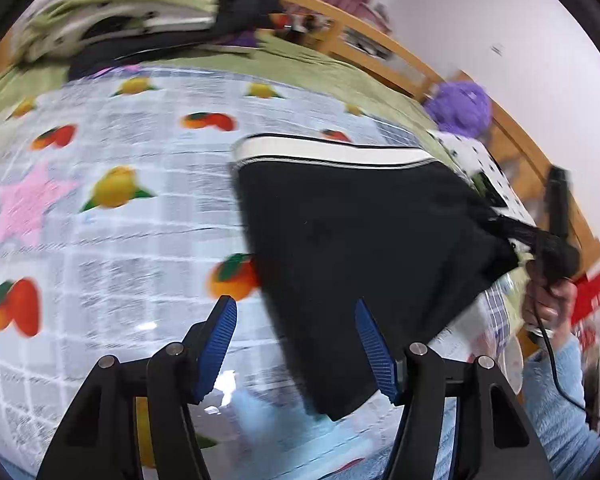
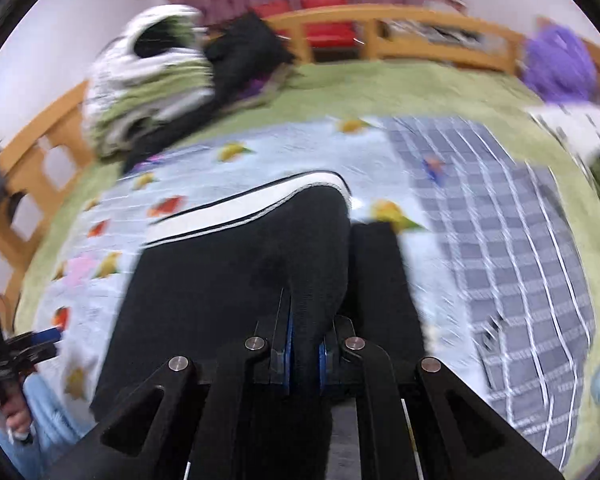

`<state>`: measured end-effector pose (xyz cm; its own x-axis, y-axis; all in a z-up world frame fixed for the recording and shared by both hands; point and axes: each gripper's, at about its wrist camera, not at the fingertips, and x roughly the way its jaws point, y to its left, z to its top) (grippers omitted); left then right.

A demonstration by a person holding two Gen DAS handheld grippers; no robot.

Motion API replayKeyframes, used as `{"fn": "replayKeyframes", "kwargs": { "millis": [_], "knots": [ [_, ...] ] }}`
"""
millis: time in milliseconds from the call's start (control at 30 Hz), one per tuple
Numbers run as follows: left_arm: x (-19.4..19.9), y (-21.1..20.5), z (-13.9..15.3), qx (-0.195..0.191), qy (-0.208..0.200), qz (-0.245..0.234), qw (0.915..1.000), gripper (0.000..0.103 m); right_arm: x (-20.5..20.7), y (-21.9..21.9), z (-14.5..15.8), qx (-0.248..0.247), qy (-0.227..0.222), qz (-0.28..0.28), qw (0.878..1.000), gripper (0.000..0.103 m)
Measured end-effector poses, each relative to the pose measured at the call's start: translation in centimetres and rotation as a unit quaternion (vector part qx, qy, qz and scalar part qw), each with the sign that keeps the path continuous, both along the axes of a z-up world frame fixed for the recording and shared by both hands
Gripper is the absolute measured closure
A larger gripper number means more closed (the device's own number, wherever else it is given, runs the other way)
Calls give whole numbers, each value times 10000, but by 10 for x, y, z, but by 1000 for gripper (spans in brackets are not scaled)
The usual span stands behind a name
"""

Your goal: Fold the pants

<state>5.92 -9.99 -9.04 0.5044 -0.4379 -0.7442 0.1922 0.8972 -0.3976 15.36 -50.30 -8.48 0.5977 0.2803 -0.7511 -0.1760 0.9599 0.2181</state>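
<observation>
The black pants (image 1: 360,240) with a white waistband (image 1: 332,156) hang partly lifted over a fruit-print blanket (image 1: 120,240). My left gripper (image 1: 296,344) is open, its blue pads (image 1: 220,344) apart, and the pants' lower edge shows in the gap, untouched. At the right, my right gripper (image 1: 508,226), held by a hand (image 1: 548,304), pinches a corner of the pants. In the right wrist view the right gripper (image 2: 306,344) is shut on a bunched fold of the pants (image 2: 228,280). The left gripper (image 2: 40,344) shows at the far left.
The blanket lies on a green bedsheet (image 2: 420,88) inside a wooden bed rail (image 2: 380,20). A pile of clothes (image 2: 152,80) sits at the back left and a purple plush (image 2: 560,64) at the back right. A grey checked cover (image 2: 500,240) lies to the right.
</observation>
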Motion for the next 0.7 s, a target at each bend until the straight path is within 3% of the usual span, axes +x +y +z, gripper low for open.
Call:
{"fn": "replayKeyframes", "kwargs": {
  "millis": [67, 100, 133, 200, 300, 400, 500, 567, 700],
  "knots": [
    [1, -20, 1, 49, -62, -162, 9998, 43, 3, -14, -23, -53, 126, -170, 9998, 90],
    [1, -27, 2, 86, -89, -212, 9997, 43, 4, -16, -41, -178, 255, -217, 9993, 77],
    [1, -36, 3, 165, -116, -246, 9995, 43, 4, -17, -50, -319, 331, -263, 9986, 73],
    [1, -44, 6, 187, -180, -286, 9993, 43, -4, -24, -51, -414, 224, -363, 9982, 75],
    [-2, -53, 6, 169, -290, -327, 9989, 43, -33, -36, -25, -156, -338, -621, 9974, 77],
    [-2, -65, -20, 328, -58, -326, 9989, 43, -60, -34, -19, 36, -775, -518, 9956, 77],
    [-3, -78, -57, 614, 311, -358, 9970, 44, -58, -17, -64, -379, -193, -442, 9981, 81],
    [-8, -80, -63, 745, 173, -395, 9963, 43, -55, -7, -98, -656, 200, -481, 9965, 81],
    [0, -58, -45, 378, 244, -251, 9987, 43, -60, -13, -72, -594, 9, -315, 9977, 81]
  ]
}}
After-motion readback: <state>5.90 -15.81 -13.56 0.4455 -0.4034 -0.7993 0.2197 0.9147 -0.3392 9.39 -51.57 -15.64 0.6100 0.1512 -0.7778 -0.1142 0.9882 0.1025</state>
